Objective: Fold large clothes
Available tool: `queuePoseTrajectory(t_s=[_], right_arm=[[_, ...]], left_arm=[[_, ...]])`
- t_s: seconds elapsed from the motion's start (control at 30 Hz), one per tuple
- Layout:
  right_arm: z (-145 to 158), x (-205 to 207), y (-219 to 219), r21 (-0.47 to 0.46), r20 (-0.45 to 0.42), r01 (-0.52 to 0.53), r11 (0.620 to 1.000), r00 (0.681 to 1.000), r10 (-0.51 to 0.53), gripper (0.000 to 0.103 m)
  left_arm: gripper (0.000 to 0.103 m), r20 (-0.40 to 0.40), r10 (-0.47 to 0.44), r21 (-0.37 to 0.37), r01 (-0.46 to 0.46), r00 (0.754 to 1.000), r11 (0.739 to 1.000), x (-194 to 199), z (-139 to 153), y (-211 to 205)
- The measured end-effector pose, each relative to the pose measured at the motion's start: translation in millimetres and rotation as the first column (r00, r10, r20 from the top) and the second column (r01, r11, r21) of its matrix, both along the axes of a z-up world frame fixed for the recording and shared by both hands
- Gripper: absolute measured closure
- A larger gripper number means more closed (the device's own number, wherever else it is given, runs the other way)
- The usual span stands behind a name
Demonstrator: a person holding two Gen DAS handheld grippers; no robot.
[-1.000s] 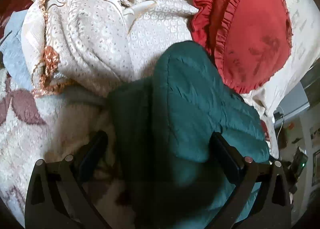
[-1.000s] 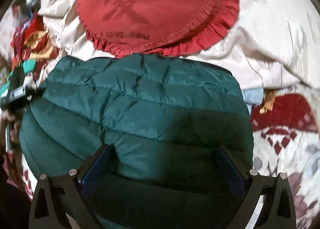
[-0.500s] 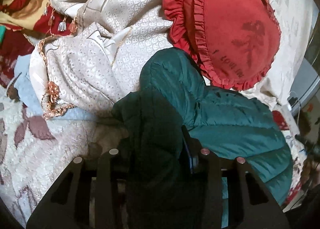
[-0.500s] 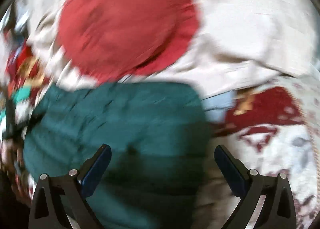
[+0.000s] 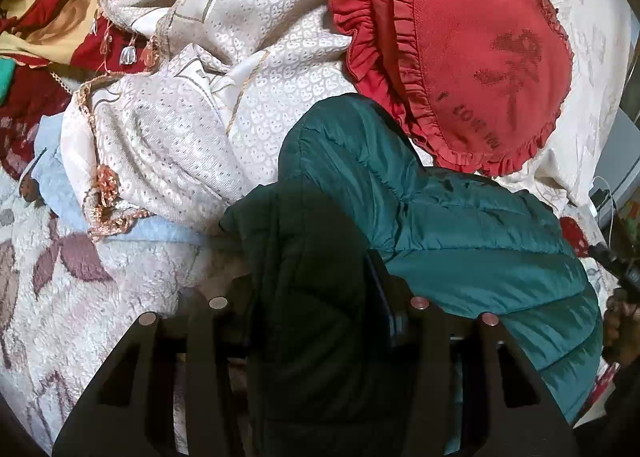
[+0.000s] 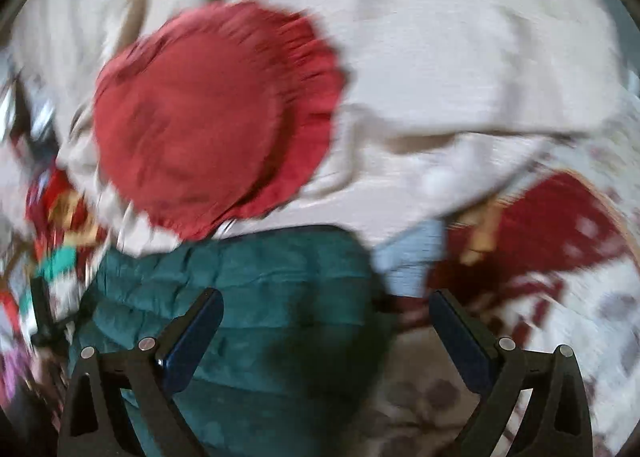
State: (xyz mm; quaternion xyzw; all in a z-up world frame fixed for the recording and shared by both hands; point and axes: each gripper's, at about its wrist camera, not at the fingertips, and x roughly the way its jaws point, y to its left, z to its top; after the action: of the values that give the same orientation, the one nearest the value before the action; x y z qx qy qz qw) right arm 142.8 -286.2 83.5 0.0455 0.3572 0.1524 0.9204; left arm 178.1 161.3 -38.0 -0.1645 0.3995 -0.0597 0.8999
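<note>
I have my left gripper [image 5: 316, 297] pinched on a fold of the green puffer jacket [image 5: 460, 225] lying just ahead beside the red cushion [image 5: 472, 53], my right gripper [image 6: 324, 321] spread empty above it, so next I judge it needs a matching grip.

Quilted jacket [image 5: 460, 233] slightly glossy, likely nylon; ruffled cushion [image 5: 480, 49] matt cloth; bedspread [image 5: 100, 309] nubbly.

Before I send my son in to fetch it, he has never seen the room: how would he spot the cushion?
Find the bed with the cream patterned bedspread. The red cushion lies on it, just behind the green puffer jacket. It alone is round, with a ruffled edge and dark stitched lettering.
</note>
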Motion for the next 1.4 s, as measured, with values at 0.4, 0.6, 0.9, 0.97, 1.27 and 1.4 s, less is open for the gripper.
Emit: queuePoseTrajectory(t_s=[0.4, 0.6, 0.9, 0.97, 1.27, 1.4], right_arm=[[-92.0, 44.2, -21.8, 0.232, -0.240, -0.029, 0.972, 0.967, 0.087, 0.000], [-95.3, 51.4, -14.0, 0.363, -0.223, -0.125, 0.923, 0.951, 0.216, 0.015], [-64.7, 32.1, -4.2, 0.294, -0.116, -0.166, 0.941, 0.971, 0.208, 0.068], [-51.8, 28.0, 1.4, 0.259, -0.075, -0.172, 0.950, 0.977, 0.198, 0.072], [36.3, -55.7, 19.2, 0.121, 0.147, -0.229, 0.966, 0.966, 0.211, 0.078], [63.9, -115.4, 8.4, 0.107, 0.228, -0.247, 0.963, 0.949, 0.218, 0.078]], left_arm=[[0.052, -0.022, 0.048, -0.005, -0.048, 0.999, 0.999, -0.1, -6.3, 6.3], [0.052, -0.038, 0.077, 0.011, -0.076, 0.996, 0.997, 0.6, -7.8, 7.7], [0.067, -0.026, 0.116, 0.105, -0.113, 0.993, 0.988, -9.5, 11.4, -9.2], [0.072, 0.003, 0.127, 0.130, -0.126, 0.992, 0.983, -22.4, 26.3, -15.3], [0.079, 0.128, 0.109, 0.052, -0.116, 0.986, 0.992, -121.2, 86.9, -31.3], [0.079, 0.140, 0.097, -0.047, -0.091, 0.985, 0.995, -163.9, 107.2, -30.2]])
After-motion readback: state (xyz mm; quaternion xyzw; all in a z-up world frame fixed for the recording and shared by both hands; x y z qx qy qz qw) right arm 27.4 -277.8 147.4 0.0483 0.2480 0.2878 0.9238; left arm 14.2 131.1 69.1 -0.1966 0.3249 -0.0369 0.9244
